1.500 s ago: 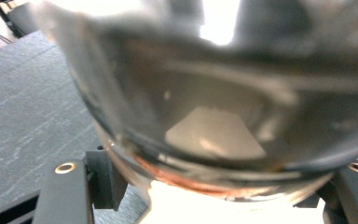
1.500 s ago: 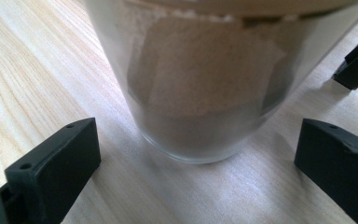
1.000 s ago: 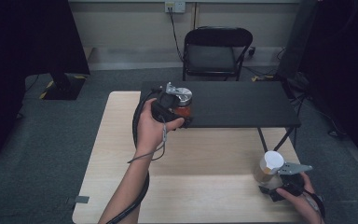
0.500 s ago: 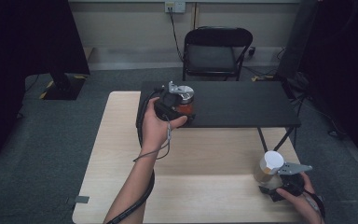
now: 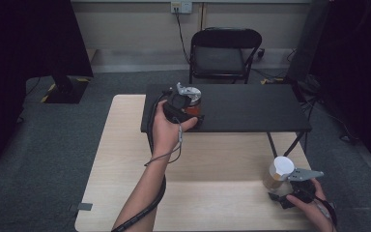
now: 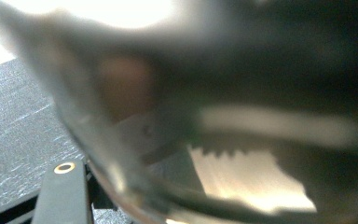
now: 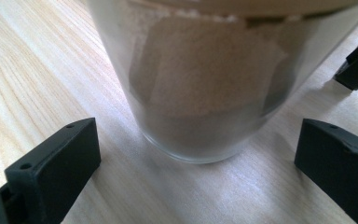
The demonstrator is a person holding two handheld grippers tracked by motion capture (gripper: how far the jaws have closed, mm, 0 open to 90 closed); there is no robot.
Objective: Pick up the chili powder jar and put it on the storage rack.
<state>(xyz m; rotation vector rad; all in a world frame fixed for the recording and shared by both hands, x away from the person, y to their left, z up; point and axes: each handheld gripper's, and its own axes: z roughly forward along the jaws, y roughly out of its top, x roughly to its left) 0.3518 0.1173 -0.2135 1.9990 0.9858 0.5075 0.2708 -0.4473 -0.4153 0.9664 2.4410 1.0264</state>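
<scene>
Here the left gripper (image 5: 189, 107) sits at the near left corner of the black shelf (image 5: 251, 108) that stands over the far half of the desk (image 5: 125, 159), its fingers clenched on a glass jar with reddish-brown contents (image 5: 193, 102). In the left gripper view that jar (image 6: 205, 116) presses so close to the lens that it blurs, with the dark shelf surface beneath it. The step in hand looks like setting this jar on the shelf. To do it well, lower until the base rests flat on the black top, keep it back from the near edge, then release slowly and draw the fingers straight back so they do not tip it.

The right gripper (image 5: 290, 186) waits near the desk's near right corner with its fingers released, one on either side of a white-lidded jar (image 5: 279, 173), apart from the glass. In the right gripper view this jar (image 7: 200, 93) stands upright on the pale wood between the two black fingers (image 7: 51, 163). Centre it between them before closing.

Counted: two jars, two grippers, one shelf, one desk, and one folding chair (image 5: 224, 53) beyond the far edge.
</scene>
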